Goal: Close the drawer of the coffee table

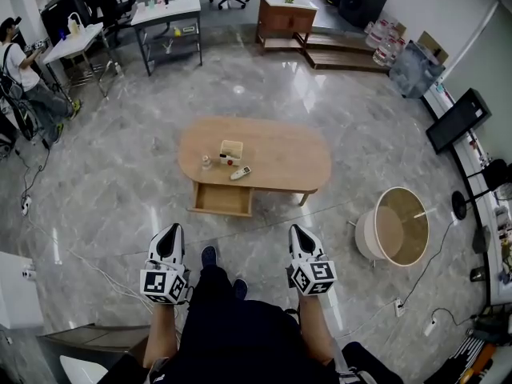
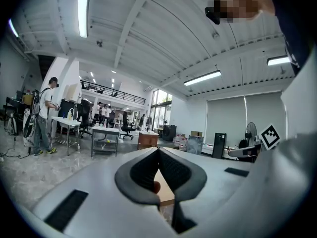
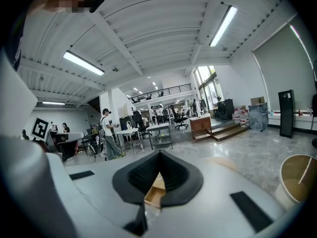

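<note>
The left gripper (image 1: 170, 229) and right gripper (image 1: 298, 229) are held side by side low in the head view, both closed with their tips meeting and nothing between them. Each points up the frame toward the oval wooden counter (image 1: 288, 154) at the centre, well apart from it across bare grey floor (image 1: 120, 182). The drawer (image 1: 222, 199) stands pulled out of the counter's near edge, left of its middle, its wooden inside showing. On the counter top above the drawer sit a white box (image 1: 231, 149) and a few small items (image 1: 240, 172), perhaps a remote and a bottle. A round white tub (image 1: 396, 226) stands at the right, and a person (image 1: 20, 62) at the upper left.
</note>
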{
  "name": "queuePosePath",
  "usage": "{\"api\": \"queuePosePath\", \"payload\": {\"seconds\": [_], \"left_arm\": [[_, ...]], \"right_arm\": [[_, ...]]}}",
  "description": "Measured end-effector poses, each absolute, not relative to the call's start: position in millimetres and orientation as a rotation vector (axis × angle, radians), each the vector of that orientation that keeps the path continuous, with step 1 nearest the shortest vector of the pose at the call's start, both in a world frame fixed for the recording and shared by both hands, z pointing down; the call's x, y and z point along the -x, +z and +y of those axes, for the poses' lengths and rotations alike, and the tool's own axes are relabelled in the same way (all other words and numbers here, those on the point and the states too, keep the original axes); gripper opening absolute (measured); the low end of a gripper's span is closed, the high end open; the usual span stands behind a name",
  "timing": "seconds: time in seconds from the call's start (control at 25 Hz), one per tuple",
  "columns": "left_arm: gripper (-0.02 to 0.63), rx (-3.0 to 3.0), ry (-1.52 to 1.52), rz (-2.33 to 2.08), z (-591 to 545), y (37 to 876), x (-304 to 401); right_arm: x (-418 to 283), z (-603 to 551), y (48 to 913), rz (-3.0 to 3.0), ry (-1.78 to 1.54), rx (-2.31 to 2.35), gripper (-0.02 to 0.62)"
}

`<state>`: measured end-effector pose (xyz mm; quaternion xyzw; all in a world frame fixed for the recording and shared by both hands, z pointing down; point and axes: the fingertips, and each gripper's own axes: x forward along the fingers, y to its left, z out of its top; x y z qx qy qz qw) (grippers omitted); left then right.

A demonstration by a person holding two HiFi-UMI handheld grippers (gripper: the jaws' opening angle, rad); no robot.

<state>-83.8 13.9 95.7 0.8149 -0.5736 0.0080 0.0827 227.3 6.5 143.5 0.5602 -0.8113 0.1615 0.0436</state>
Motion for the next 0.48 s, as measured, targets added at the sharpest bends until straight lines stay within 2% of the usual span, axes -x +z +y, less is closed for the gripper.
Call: {"api": "queuePosePath", "payload": {"seconds": [0.48], "left_arm": [[0.025, -2.414, 0.035, -1.717, -12, 106, 109]], "right_arm": [[-206, -25, 153, -2.471, 0.500, -1.692, 0.026]]}}
